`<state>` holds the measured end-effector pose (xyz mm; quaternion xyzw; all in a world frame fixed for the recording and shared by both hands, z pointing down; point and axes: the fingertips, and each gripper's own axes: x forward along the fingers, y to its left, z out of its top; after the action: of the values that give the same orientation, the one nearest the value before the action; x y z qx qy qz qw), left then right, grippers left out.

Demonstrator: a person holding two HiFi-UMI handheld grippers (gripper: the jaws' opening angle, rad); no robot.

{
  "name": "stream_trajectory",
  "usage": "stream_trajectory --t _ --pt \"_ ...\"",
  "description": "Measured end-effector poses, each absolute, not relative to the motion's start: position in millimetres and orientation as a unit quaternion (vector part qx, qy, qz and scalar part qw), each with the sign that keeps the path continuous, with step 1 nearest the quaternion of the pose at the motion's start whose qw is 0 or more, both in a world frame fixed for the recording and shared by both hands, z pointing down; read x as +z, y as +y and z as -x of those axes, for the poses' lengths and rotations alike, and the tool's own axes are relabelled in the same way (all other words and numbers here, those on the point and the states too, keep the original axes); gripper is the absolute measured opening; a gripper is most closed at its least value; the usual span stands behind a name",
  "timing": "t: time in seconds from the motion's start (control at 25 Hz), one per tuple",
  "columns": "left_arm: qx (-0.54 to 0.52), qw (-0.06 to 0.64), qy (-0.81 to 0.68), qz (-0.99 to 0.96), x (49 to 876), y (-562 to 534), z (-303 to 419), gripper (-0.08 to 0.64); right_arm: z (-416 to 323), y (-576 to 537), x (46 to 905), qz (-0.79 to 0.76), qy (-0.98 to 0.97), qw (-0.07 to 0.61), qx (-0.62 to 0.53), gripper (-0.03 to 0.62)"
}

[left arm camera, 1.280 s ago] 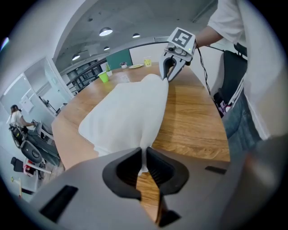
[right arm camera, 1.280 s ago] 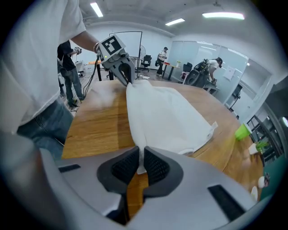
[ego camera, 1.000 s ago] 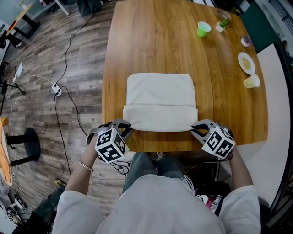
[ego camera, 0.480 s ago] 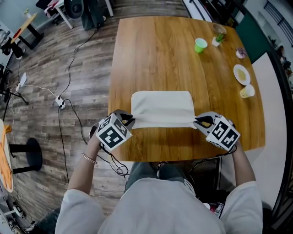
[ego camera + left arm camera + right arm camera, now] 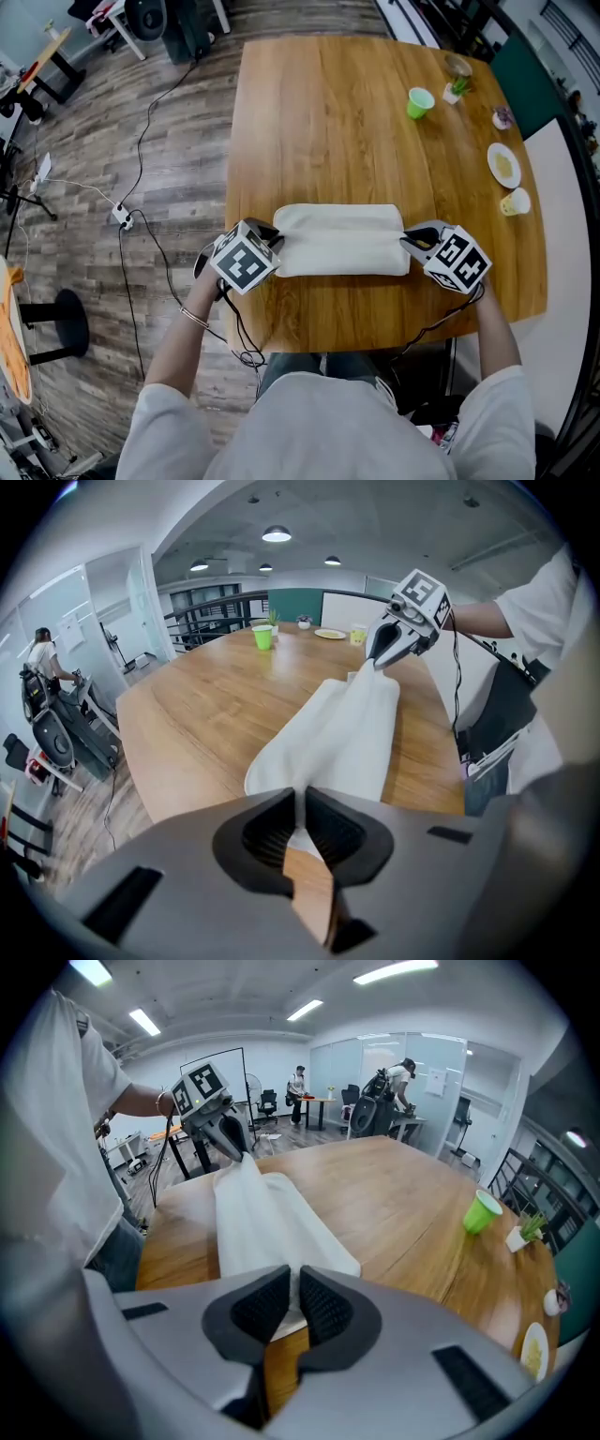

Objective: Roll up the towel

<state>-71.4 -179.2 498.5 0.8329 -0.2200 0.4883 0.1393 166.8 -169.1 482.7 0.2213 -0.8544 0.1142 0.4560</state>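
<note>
Now, in the head view, you have the white towel (image 5: 342, 246) folded into a long band lying crosswise on the wooden table (image 5: 328, 112), nearer your edge than the far one. Your left gripper (image 5: 275, 236) pinches the band's left end and your right gripper (image 5: 410, 240) pinches its right end. The left end sits just beside the table's left edge. Bare wood runs beyond the towel's far long edge, and a narrower strip lies between its near edge and the table's near edge. A green cup (image 5: 420, 102), a plate (image 5: 504, 166) and a pale cup (image 5: 516, 201) stand well apart from the towel, toward the far right.

From the left gripper view, your jaws are nearly together with a thin edge of towel (image 5: 342, 733) clamped between the ribbed pads. The cloth stretches away to the right gripper (image 5: 380, 653), with open tabletop on its left.

From the right gripper view, the jaws are likewise closed narrowly on the towel's (image 5: 258, 1218) corner. The band runs to the left gripper (image 5: 234, 1143), and the wood toward the green cup (image 5: 483, 1211) is bare.
</note>
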Motion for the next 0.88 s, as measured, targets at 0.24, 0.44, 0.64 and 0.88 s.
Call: stream_trajectory --t 0.24,0.44,0.64,0.88 --pt "0.493 0.157 -0.225 -0.826 510 -208 69 0.035 -170 -198 500 -0.240 -0.849 0.447 0.148 0.029" --pt "0.489 0.180 -0.246 -0.817 523 -229 68 0.035 -171 -214 519 -0.258 -0.843 0.441 0.172 0.031" --pt "0.484 0.197 -0.282 -0.805 536 -245 70 0.040 -171 -222 531 -0.274 -0.835 0.439 0.186 0.034" --pt "0.484 0.190 -0.315 -0.794 549 -251 69 0.055 -175 -231 541 -0.291 -0.825 0.450 0.181 0.054"
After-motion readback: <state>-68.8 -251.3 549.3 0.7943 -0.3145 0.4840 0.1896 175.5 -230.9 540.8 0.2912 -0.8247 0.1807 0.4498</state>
